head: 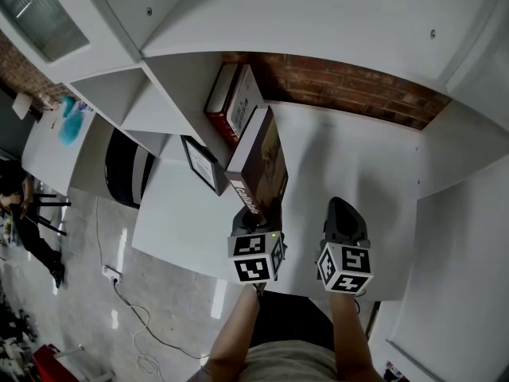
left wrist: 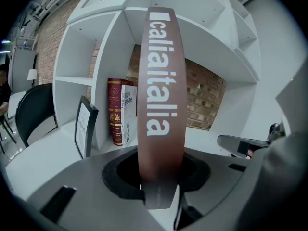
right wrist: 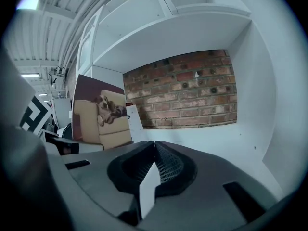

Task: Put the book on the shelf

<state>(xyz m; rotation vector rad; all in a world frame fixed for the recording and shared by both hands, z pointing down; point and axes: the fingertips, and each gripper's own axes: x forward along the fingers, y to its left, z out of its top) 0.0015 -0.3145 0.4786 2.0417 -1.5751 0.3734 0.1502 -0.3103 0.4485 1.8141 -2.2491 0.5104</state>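
Overhead, my left gripper (head: 253, 217) holds the brown book (head: 261, 161) upright over the white shelf (head: 358, 165), near a red book (head: 218, 106). Left gripper view: the jaws pinch its spine. Right gripper view: my right gripper (right wrist: 154, 150) is empty, its jaws pressed together.

Red brick wall (head: 350, 86) at 12-1 o'clock, behind white shelf unit (head: 334, 22). Black chair (head: 127, 169) at 9, white desk (head: 44, 153) just beyond. Glossy grey floor (head: 79, 245) at 7-8 w/ white cable (head: 137, 315). Ceiling lamp (right wrist: 28, 3) lit, approx 10 o'clock in right gripper view.
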